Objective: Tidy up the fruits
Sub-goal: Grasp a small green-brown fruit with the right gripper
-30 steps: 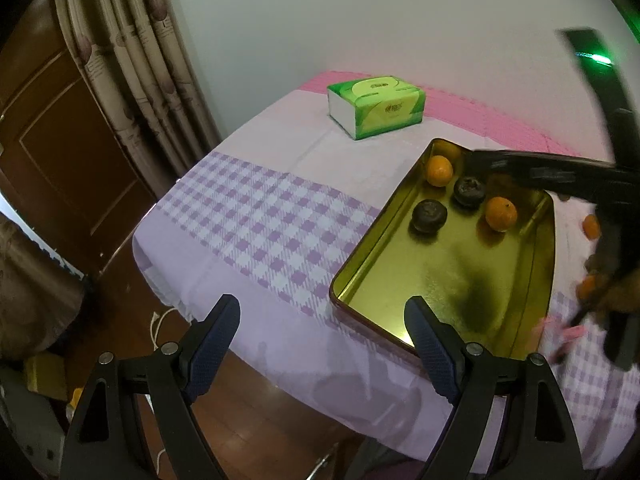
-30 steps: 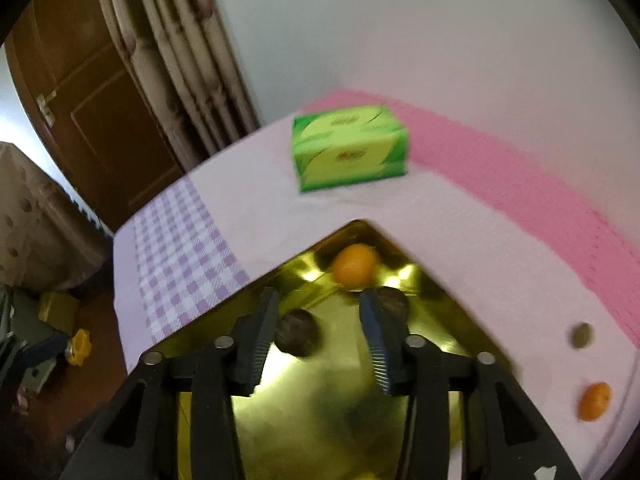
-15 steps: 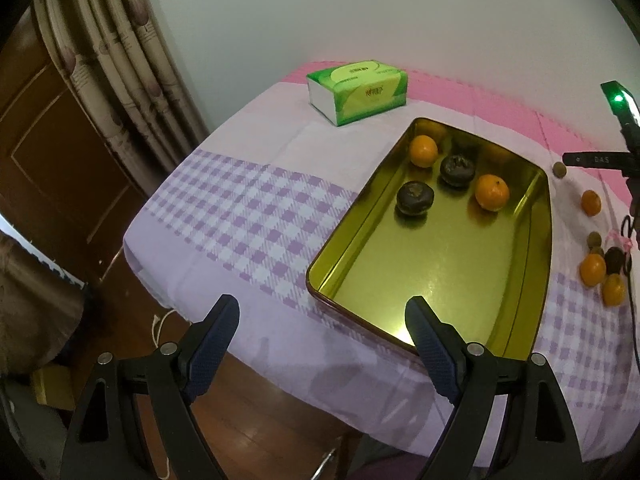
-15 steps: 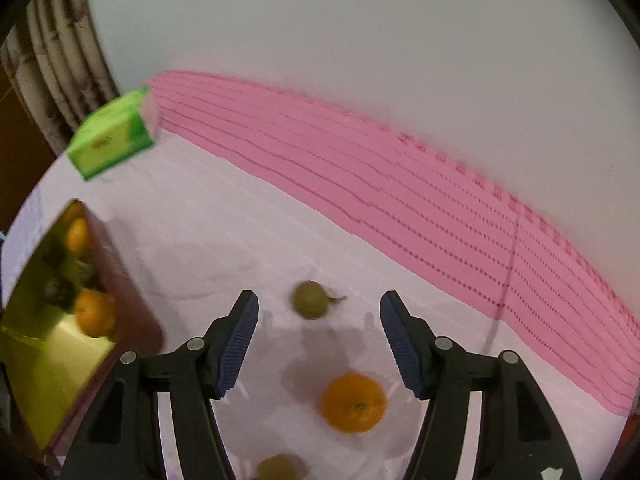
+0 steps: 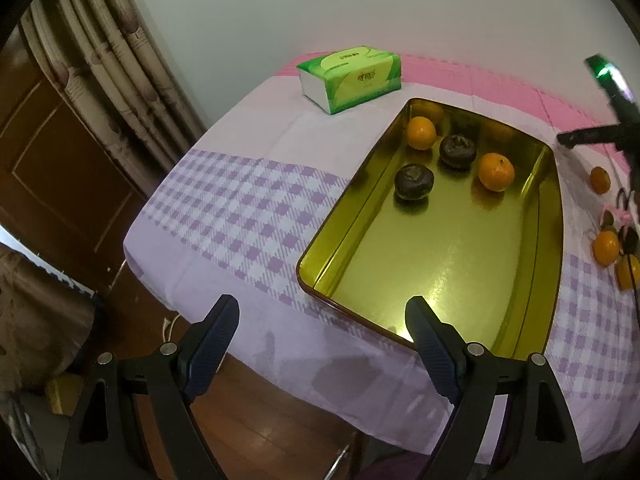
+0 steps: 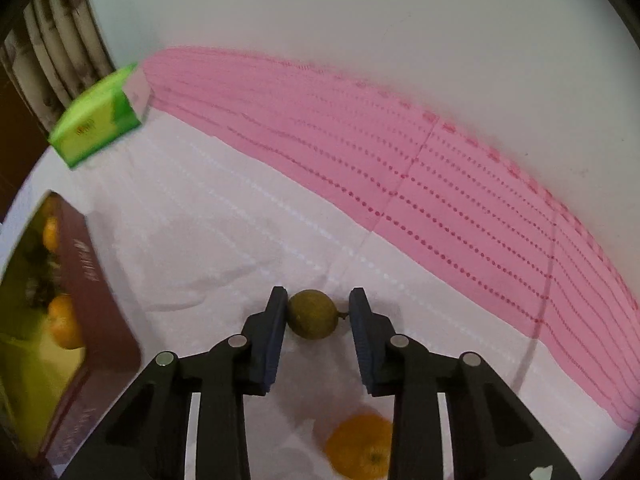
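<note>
A gold metal tray (image 5: pixel 556 216) lies on the table and holds two oranges (image 5: pixel 496 172) and two dark round fruits (image 5: pixel 414 182). My left gripper (image 5: pixel 322 334) is open and empty, hovering over the table's near edge before the tray. My right gripper (image 6: pixel 318 314) has its jaws around a small green-brown fruit (image 6: pixel 312 314) on the cloth; the left pad touches it, the right pad sits at its stem. An orange (image 6: pixel 360 446) lies below it. The tray (image 6: pixel 100 304) is at the left. More oranges (image 5: pixel 606 246) lie right of the tray.
A green tissue box (image 5: pixel 352 76) stands at the back of the table, also in the right wrist view (image 6: pixel 96 120). A pink cloth strip (image 6: pixel 400 152) runs along the wall. Curtains (image 5: pixel 120 68) and a wooden door (image 5: pixel 52 168) are left of the table.
My right gripper left the tray, swung right to the loose fruit, moved down over the green-brown fruit and narrowed around it. My left gripper stayed open and drifted slightly.
</note>
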Available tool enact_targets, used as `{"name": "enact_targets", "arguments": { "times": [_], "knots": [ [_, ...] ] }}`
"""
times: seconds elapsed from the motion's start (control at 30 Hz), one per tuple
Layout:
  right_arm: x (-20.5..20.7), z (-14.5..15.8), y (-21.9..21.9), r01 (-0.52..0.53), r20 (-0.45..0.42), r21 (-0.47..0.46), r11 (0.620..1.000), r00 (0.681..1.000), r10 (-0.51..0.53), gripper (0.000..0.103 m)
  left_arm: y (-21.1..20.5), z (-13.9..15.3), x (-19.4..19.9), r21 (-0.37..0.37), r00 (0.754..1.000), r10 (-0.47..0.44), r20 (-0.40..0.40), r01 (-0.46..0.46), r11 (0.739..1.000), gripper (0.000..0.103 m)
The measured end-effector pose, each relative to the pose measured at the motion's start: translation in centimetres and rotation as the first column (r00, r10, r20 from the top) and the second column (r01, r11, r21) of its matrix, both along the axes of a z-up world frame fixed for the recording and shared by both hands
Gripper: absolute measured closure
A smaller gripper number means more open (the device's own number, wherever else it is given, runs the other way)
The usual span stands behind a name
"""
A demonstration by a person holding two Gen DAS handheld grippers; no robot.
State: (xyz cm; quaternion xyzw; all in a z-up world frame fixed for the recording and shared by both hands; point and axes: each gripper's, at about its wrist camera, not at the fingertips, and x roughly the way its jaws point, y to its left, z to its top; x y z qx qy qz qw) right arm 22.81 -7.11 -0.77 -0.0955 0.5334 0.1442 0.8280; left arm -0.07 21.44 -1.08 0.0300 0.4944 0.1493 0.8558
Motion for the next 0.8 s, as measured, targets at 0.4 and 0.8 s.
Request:
{"name": "enact_targets", "arguments": {
  "times": [0.4,0.8],
  "knots": [
    [-17.7,9.3,-13.0,0.201,0.192,0.151,0.968,0.954,-0.229,0.078,-4.8,1.8,-1.8,0.064,0.977,-0.183,0.107,0.177,0.982,0.018],
    [-24.4,4.0,-19.6,0.317,0.130,0.196,0.928,0.929,-0.345,0.078,-13.7,2.8,-1.0,0.012,0.884,-0.453,0.113,0.455,0.891,0.018]
  ]
}}
